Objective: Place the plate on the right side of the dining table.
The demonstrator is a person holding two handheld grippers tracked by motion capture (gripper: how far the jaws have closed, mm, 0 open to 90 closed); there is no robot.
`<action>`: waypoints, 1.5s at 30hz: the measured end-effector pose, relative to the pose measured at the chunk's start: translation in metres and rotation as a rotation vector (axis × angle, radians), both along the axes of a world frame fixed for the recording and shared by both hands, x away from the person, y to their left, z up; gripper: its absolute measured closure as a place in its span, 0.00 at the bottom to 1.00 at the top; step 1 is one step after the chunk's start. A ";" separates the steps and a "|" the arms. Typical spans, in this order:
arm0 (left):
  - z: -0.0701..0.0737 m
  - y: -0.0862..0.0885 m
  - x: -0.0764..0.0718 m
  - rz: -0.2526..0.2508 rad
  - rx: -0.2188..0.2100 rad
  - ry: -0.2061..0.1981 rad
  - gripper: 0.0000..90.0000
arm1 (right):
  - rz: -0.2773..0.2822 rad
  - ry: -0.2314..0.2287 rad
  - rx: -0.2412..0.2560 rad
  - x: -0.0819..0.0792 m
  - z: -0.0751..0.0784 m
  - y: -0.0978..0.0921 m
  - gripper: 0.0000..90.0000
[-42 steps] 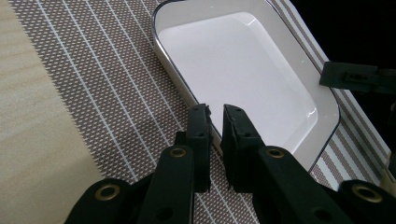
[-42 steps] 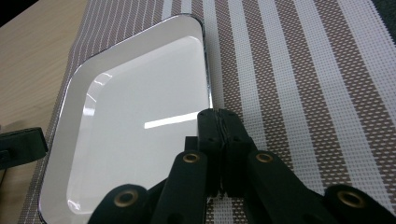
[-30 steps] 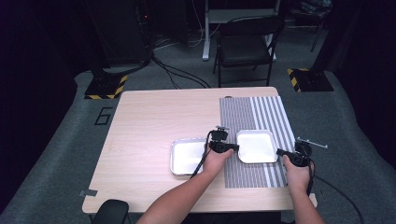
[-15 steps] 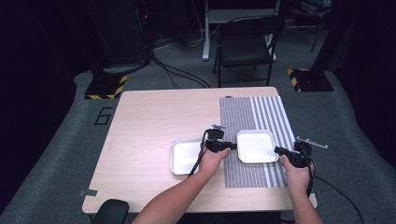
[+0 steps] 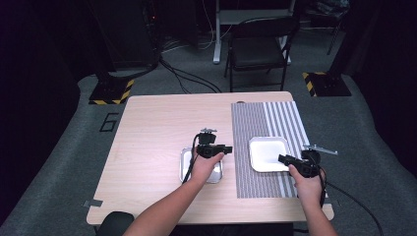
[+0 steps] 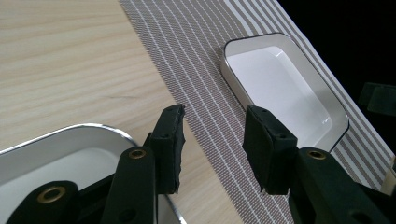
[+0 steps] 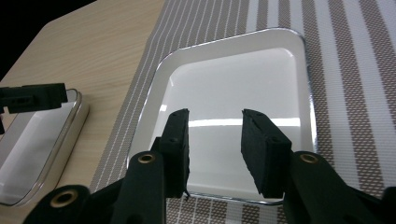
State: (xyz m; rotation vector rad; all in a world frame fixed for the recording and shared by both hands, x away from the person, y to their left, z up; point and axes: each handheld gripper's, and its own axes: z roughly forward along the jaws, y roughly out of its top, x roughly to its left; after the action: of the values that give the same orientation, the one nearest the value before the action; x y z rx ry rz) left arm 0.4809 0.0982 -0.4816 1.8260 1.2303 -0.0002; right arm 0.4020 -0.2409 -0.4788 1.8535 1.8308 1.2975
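1. The white tray (image 5: 268,153) lies on the striped mat (image 5: 255,123) – the landmark here.
2. The right gripper (image 5: 284,159) hovers at that tray's near-right edge, jaws parted, empty.
3. A metal tray (image 5: 185,162) sits on bare wood just left of the mat.
4. The left gripper (image 5: 227,148) hangs over it – released, gripping nothing.

From my station, the pale wooden table (image 5: 157,128) sat brightly lit from overhead while the room around it fell to near black. Glare streaked the glossy white square tray (image 7: 243,107) at frame centre. The nearest black jaws looked slightly soft.
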 end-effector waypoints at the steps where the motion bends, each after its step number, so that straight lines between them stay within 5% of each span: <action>1: 0.001 0.003 0.000 0.001 0.001 -0.001 0.64 | 0.005 -0.001 -0.005 -0.001 0.000 0.001 0.69; 14: 0.009 0.046 -0.008 0.052 0.010 -0.037 0.58 | 0.074 -0.013 0.024 -0.005 0.007 0.017 0.66; 31: 0.004 0.116 -0.022 0.131 0.022 -0.051 0.49 | 0.209 -0.064 -0.004 -0.010 0.013 0.048 0.49; 45: 0.004 0.155 -0.035 0.173 0.057 -0.091 0.47 | 0.326 -0.097 -0.026 -0.014 0.017 0.074 0.45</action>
State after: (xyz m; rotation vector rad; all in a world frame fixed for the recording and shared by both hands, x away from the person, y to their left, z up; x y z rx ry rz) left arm 0.4461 0.2531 -0.4774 1.7425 1.3315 0.2140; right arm 0.3884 -0.1671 -0.4620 1.4924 2.1489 1.4283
